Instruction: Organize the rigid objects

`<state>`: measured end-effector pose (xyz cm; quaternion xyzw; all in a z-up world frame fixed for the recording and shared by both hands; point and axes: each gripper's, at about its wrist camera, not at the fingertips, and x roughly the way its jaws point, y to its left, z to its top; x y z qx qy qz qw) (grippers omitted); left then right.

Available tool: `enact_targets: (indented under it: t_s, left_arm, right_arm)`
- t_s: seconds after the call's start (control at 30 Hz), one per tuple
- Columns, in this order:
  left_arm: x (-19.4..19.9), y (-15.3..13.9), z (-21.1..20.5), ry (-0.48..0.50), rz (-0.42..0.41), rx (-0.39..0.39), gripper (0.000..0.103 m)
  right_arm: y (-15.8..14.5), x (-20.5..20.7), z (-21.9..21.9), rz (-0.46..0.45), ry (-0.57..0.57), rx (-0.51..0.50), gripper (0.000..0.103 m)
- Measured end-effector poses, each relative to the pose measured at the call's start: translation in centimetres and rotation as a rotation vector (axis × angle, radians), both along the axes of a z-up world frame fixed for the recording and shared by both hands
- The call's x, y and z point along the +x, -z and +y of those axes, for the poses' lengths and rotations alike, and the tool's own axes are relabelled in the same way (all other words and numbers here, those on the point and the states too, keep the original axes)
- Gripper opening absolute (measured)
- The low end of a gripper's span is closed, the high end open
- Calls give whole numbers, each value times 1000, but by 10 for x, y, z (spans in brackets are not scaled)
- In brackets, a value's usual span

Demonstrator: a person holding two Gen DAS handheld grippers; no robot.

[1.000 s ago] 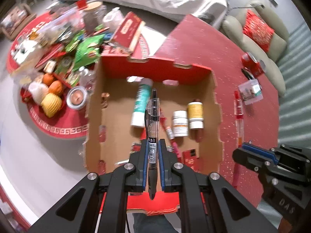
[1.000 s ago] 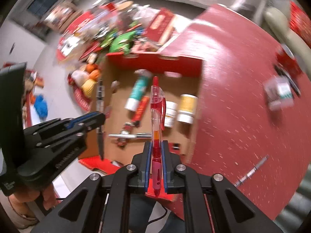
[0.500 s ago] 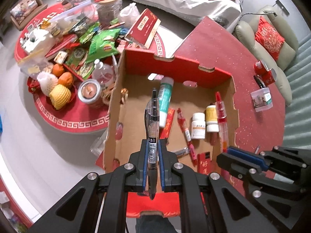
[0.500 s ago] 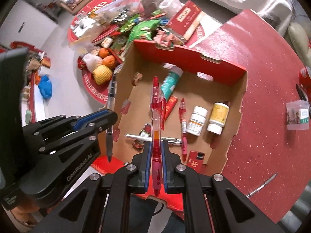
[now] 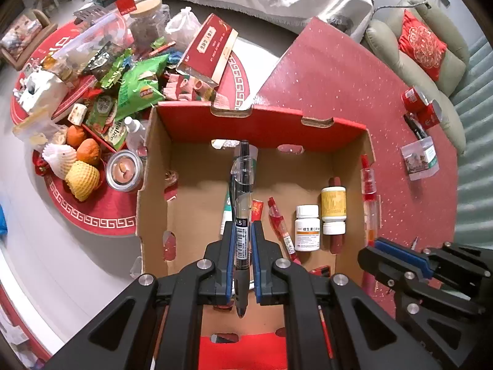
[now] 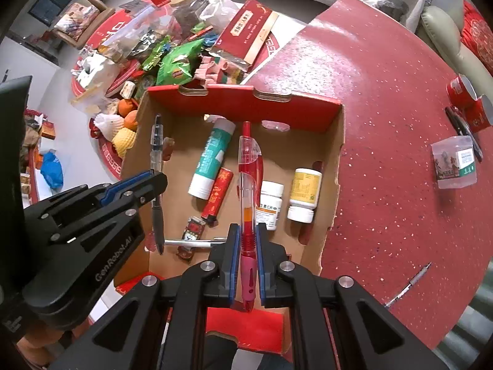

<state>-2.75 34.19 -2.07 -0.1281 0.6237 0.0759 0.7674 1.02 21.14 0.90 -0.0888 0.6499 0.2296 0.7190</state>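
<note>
Both hand-held grippers point steeply down over the cardboard box (image 5: 308,166); the left hand-held gripper (image 5: 242,243) clamps a black pen (image 5: 242,185); the right hand-held gripper (image 6: 247,246) clamps a red pen (image 6: 248,178); both pens' tips sit hidden behind the fingers.

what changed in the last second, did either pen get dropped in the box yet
No drop yet. Both hand-held grippers came in over the box and lower, so it looks larger and more centred. The left hand-held gripper is still shut on the black pen, the right hand-held gripper on the red pen. The tube, two bottles and lighter inside lie as before.
</note>
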Motion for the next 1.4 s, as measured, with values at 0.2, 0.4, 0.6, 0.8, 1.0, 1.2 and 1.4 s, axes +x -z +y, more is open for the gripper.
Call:
enact_targets:
  t_s: [0.2, 0.4, 0.6, 0.8, 1.0, 1.2, 1.4]
  left_arm:
    - [2, 16, -4, 15, 37, 14, 10]
    - [-2, 29, -4, 18, 70, 19, 10]
    - [-4, 35, -3, 18, 87, 24, 10]
    - [-3, 38, -3, 24, 90, 31, 10]
    - [0, 43, -3, 30, 103, 48, 10]
    - [1, 46, -4, 31, 111, 55, 10]
    - [-1, 50, -4, 35, 125, 60, 10]
  right_arm:
    - [11, 0, -3, 19, 6, -20, 11]
    - [26, -5, -5, 50, 8, -41, 11]
    - [34, -5, -3, 64, 6, -53, 11]
    - [37, -1, 2, 67, 7, -56, 11]
    - [40, 3, 3, 69, 15, -60, 11]
    - [46, 4, 4, 79, 21, -64, 11]
    - [50, 3, 4, 87, 25, -71, 11]
